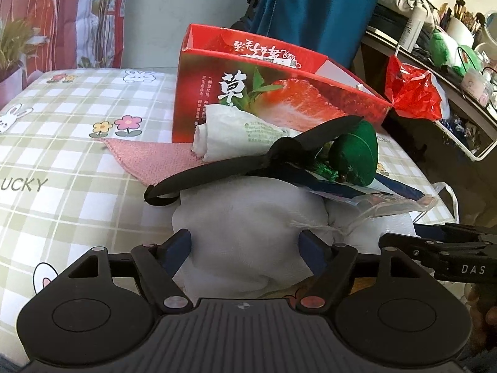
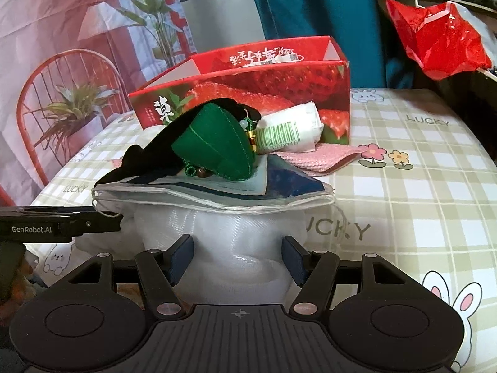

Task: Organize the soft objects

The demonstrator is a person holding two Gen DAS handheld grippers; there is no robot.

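A white mesh bundle [image 1: 248, 217] lies on the checked bed sheet [image 1: 77, 143]. It carries a clear packet with a blue item [image 2: 279, 183], a green fabric pouch [image 2: 217, 143] and a black strap [image 1: 248, 161]. My left gripper [image 1: 245, 242] stands open astride the bundle's near side, its pads at the cloth without squeezing it. My right gripper [image 2: 237, 255] is open the same way on the bundle's other end [image 2: 242, 242]. Behind the pile lie a white tissue pack [image 2: 292, 127] and a pink cloth [image 1: 155, 158], against an open red strawberry box [image 1: 279, 93].
A red plastic bag [image 1: 413, 93] hangs at the right by a cluttered dressing table [image 1: 450, 62]. A blue curtain [image 1: 310, 0] hangs behind the box. The sheet stretches bare to the left [image 1: 62, 202]. In the right wrist view, the bed's right part [image 2: 419, 171] holds nothing.
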